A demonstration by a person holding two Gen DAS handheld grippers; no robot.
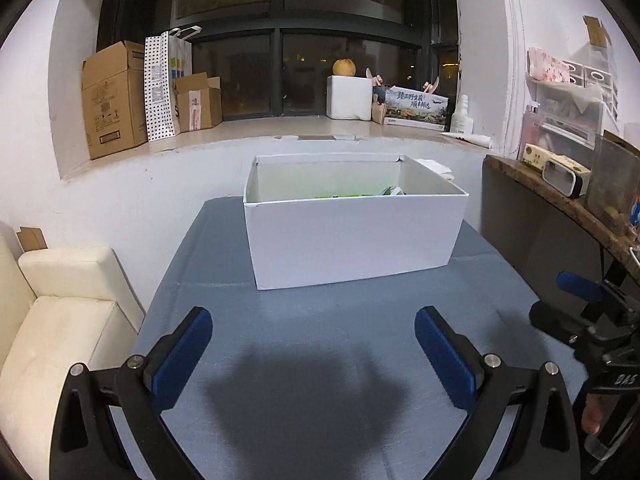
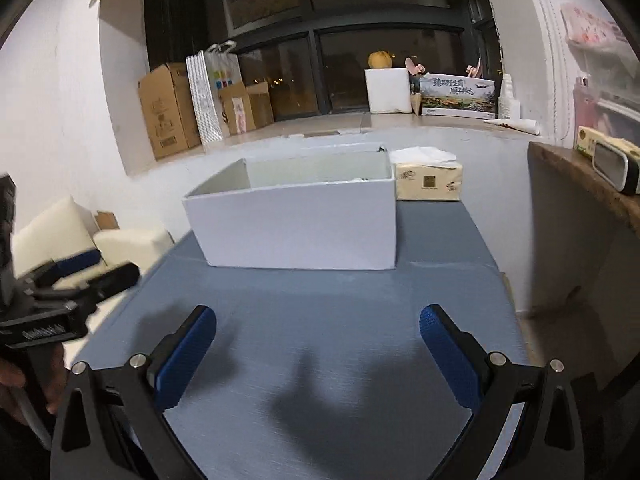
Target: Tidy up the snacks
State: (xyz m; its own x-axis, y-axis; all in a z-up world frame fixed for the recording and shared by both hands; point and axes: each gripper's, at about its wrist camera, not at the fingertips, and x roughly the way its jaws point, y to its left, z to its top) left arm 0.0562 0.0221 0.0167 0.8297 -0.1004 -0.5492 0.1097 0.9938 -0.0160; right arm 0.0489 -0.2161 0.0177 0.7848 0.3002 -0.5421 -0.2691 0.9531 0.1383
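An open white box (image 1: 352, 236) stands at the far end of the blue-grey table (image 1: 312, 320). Green snack packets (image 1: 344, 196) barely peek over its front wall; most of the inside is hidden. In the right wrist view the same white box (image 2: 296, 228) shows no contents. My left gripper (image 1: 314, 344) hovers over bare tabletop in front of the box, open and holding nothing. My right gripper (image 2: 318, 344) is likewise open and holding nothing, short of the box. The right gripper (image 1: 588, 312) also shows at the right edge of the left wrist view, and the left gripper (image 2: 80, 272) at the left edge of the right wrist view.
A yellow tissue pack (image 2: 428, 180) lies behind the box's right end. A cream sofa (image 1: 64, 312) sits left of the table, a dark wooden shelf (image 1: 560, 200) to the right. Cardboard boxes (image 1: 116, 100) and a white block (image 1: 350, 96) line the window sill.
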